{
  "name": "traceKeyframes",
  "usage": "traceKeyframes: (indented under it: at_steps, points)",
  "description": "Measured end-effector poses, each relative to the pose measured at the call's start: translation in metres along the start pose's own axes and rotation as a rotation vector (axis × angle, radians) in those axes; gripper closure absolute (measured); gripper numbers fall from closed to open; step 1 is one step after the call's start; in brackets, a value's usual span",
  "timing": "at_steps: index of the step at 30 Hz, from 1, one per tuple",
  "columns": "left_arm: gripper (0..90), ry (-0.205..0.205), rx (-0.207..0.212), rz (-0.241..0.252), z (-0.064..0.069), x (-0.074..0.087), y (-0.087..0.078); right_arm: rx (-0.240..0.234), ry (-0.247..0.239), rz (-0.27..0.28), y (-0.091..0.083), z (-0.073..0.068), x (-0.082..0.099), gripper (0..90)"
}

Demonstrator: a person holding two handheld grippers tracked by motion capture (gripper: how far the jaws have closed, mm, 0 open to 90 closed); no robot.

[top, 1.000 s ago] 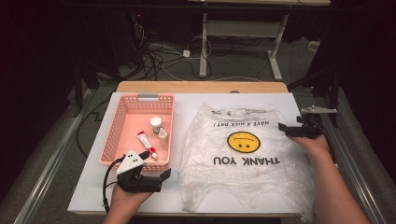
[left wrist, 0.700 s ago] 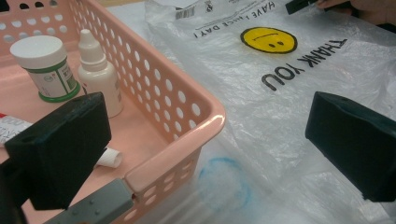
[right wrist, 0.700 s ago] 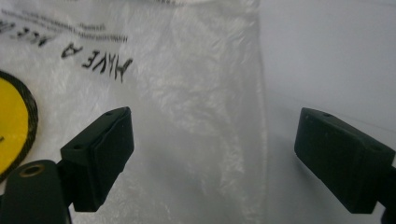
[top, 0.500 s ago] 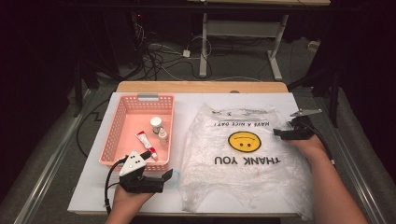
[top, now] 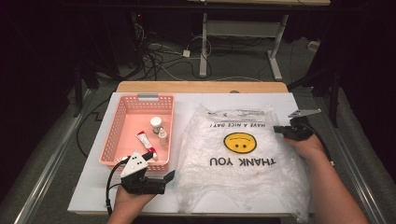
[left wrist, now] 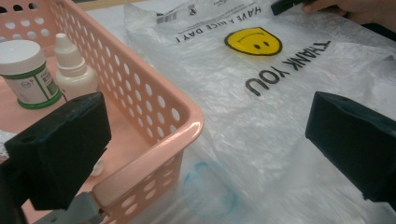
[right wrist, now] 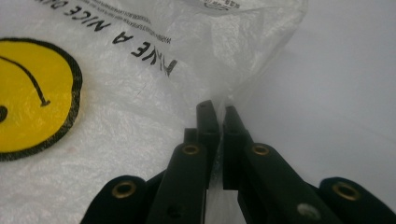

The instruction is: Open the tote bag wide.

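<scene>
A clear plastic bag printed with a yellow smiley and "THANK YOU" lies flat on the white table. My right gripper is at the bag's far right edge. Its jaws have just been closing and now pinch the bag's edge between them. My left gripper rests near the front edge, left of the bag, open wide. It looks over the corner of a pink basket and the bag.
The pink basket holds a white jar with a green label, a small dropper bottle and a red tube. Behind the table's wooden back edge are cables and desk legs on the floor.
My right gripper has slid a little left onto the bag's edge and its jaws have closed on it. The left gripper has stayed put.
</scene>
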State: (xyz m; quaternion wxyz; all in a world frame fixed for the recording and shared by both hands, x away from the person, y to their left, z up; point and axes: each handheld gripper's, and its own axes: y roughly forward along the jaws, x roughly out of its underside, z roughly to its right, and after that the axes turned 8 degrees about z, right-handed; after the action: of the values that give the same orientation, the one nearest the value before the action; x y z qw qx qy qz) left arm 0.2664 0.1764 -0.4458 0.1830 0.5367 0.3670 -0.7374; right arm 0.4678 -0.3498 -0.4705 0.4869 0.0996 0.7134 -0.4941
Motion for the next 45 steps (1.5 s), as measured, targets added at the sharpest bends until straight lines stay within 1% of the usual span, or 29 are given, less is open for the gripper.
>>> traceKeyframes:
  at_steps: [1,2,3,7,11,12,15,16,17,18,19,20,21,22,23,24,25,26,27,29,33,35,36,37,40,41,42,44,45]
  points:
    - [0.0,0.0,0.002,0.001,0.001,0.0,0.0,0.019,0.012,0.017,0.0,0.002,-0.001,90.0]
    - [0.0,0.002,0.005,0.002,0.001,-0.001,0.0,0.059,0.038,0.053,-0.002,0.009,-0.004,90.0]
    - [0.0,0.002,0.009,0.005,0.002,-0.001,0.0,0.059,0.038,0.053,-0.002,0.009,-0.004,90.0]
    - [0.0,0.004,0.015,0.004,0.003,-0.002,0.001,0.153,0.085,0.107,-0.005,0.024,-0.011,90.0]
    - [0.0,-0.001,0.015,0.013,0.001,-0.003,0.0,0.244,0.153,0.142,-0.009,0.042,-0.016,90.0]
    - [0.0,-0.004,0.015,0.013,0.001,-0.003,-0.001,0.276,0.183,0.157,-0.01,0.05,-0.015,90.0]
    - [0.0,-0.014,0.02,0.02,-0.002,-0.003,-0.002,0.285,0.204,0.151,-0.009,0.055,-0.013,90.0]
    - [0.0,-0.017,0.022,0.02,-0.003,-0.003,-0.002,0.277,0.215,0.129,-0.008,0.057,-0.008,80.5]
    - [0.0,-0.022,0.024,0.021,-0.004,-0.003,-0.002,0.277,0.215,0.129,-0.008,0.057,-0.008,80.5]
    - [0.0,-0.027,0.026,0.023,-0.005,-0.003,-0.002,0.278,0.22,0.128,-0.01,0.056,-0.007,60.4]
    - [0.0,-0.029,0.026,0.026,-0.006,-0.003,-0.002,0.278,0.22,0.128,-0.01,0.056,-0.007,60.4]
    - [0.0,-0.03,0.026,0.027,-0.006,-0.003,-0.002,0.283,0.215,0.127,-0.014,0.055,-0.007,54.7]
    - [0.0,-0.028,0.026,0.023,-0.006,-0.004,-0.002,0.289,0.207,0.122,-0.019,0.053,-0.008,51.5]
    - [0.0,-0.025,0.026,0.021,-0.007,-0.004,-0.002,0.305,0.175,0.122,-0.032,0.047,-0.009,47.8]
    - [0.0,-0.025,0.024,0.015,-0.007,-0.004,-0.001,0.305,0.175,0.122,-0.032,0.047,-0.009,47.8]
    - [0.0,-0.027,0.033,0.001,-0.007,-0.004,-0.001,0.305,0.161,0.131,-0.04,0.043,-0.009,47.7]
    - [0.0,-0.024,0.037,-0.017,-0.008,-0.005,0.001,0.301,0.146,0.147,-0.049,0.038,-0.008,47.7]
    - [0.0,-0.014,0.027,-0.029,-0.007,-0.005,0.001,0.282,0.135,0.165,-0.065,0.025,-0.001,47.5]
    - [0.0,-0.001,0.013,-0.036,-0.006,-0.004,0.002,0.282,0.135,0.165,-0.065,0.025,-0.001,47.5]
    - [0.0,0.011,0.004,-0.048,-0.006,-0.005,0.003,0.274,0.11,0.165,-0.078,0.009,0.009,46.8]
    - [0.0,0.002,0.01,-0.049,-0.005,-0.006,0.002,0.247,0.141,0.196,-0.103,-0.022,0.038,45.4]
    - [0.0,-0.004,0.023,-0.044,-0.005,-0.007,0.001,0.241,0.149,0.179,-0.113,-0.04,0.054,44.4]
    - [0.0,-0.006,0.036,-0.042,-0.005,-0.006,0.001,0.237,0.153,0.183,-0.117,-0.047,0.062,44.4]
    - [0.0,-0.001,0.049,-0.041,-0.004,-0.006,0.001,0.228,0.169,0.185,-0.122,-0.055,0.07,44.4]
    - [0.0,0.038,0.051,-0.05,0.0,-0.005,0.003,0.215,0.192,0.187,-0.136,-0.075,0.088,47.7]
    - [0.0,0.04,0.054,-0.046,0.001,-0.005,0.004,0.214,0.182,0.177,-0.138,-0.08,0.092,48.3]
    - [0.0,0.032,0.056,-0.036,0.001,-0.005,0.005,0.208,0.19,0.17,-0.139,-0.082,0.096,49.2]
    - [0.0,0.019,0.062,-0.022,0.002,-0.007,0.005,0.201,0.227,0.153,-0.137,-0.079,0.103,51.7]
    - [0.0,0.022,0.062,-0.018,0.003,-0.007,0.005,0.206,0.231,0.14,-0.135,-0.077,0.104,56.3]
